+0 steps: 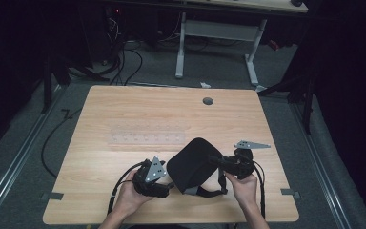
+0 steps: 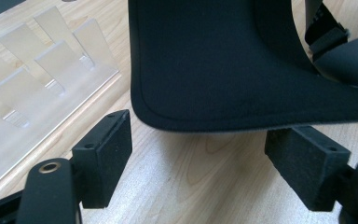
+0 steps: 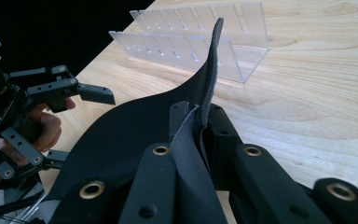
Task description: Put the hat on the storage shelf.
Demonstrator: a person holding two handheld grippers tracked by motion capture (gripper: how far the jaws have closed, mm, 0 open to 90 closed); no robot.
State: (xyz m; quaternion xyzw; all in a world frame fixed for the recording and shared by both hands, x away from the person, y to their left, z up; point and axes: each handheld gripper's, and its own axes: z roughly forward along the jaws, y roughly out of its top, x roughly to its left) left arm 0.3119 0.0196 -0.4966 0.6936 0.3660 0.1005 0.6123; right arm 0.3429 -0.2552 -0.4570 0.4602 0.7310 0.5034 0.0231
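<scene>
A: Wooden table (image 1: 124, 109), dark room around it. Black padded pouch (image 1: 190, 164) just in front of the clear slotted rack (image 1: 145, 137)?

B: Yes. Looks soft, light, floppy; best taken by its edge. Rack slots hold nothing.

A: Grippers?

B: Right gripper (image 3: 200, 119) pinches the pouch's edge, lifting it. Left gripper (image 2: 200, 158), jaws wide, beside its rim.

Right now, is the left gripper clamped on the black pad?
No, the left gripper is open, its jaws spread apart just short of the black pad.
</scene>
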